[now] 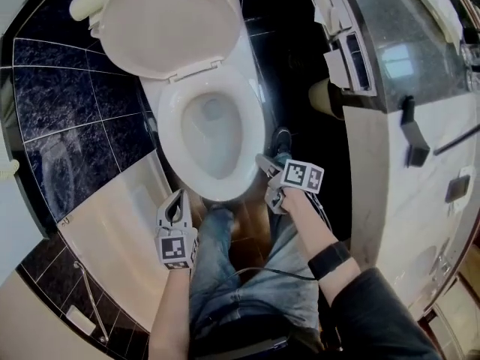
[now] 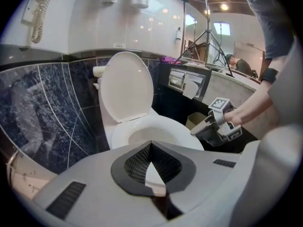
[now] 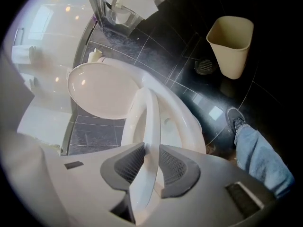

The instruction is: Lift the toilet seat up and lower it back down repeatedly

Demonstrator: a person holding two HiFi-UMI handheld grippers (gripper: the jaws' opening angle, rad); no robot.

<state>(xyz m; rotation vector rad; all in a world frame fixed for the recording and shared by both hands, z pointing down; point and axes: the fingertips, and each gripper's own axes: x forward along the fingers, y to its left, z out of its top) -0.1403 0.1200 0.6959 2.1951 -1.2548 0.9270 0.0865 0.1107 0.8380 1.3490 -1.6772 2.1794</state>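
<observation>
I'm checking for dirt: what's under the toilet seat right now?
The white bowl rim shows beneath the seat, which the right gripper holds slightly raised at its front. The seat's underside and the rim's far side are hidden.

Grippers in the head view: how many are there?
2. The right gripper grips the toilet seat at its front right edge. The left gripper hangs free off its front left, fingers together on nothing. None seem hidden.

On my head view the right gripper (image 1: 268, 169) covers the spot where it meets the toilet seat (image 1: 166, 130). The lid (image 1: 169, 28) runs off the top edge.
</observation>
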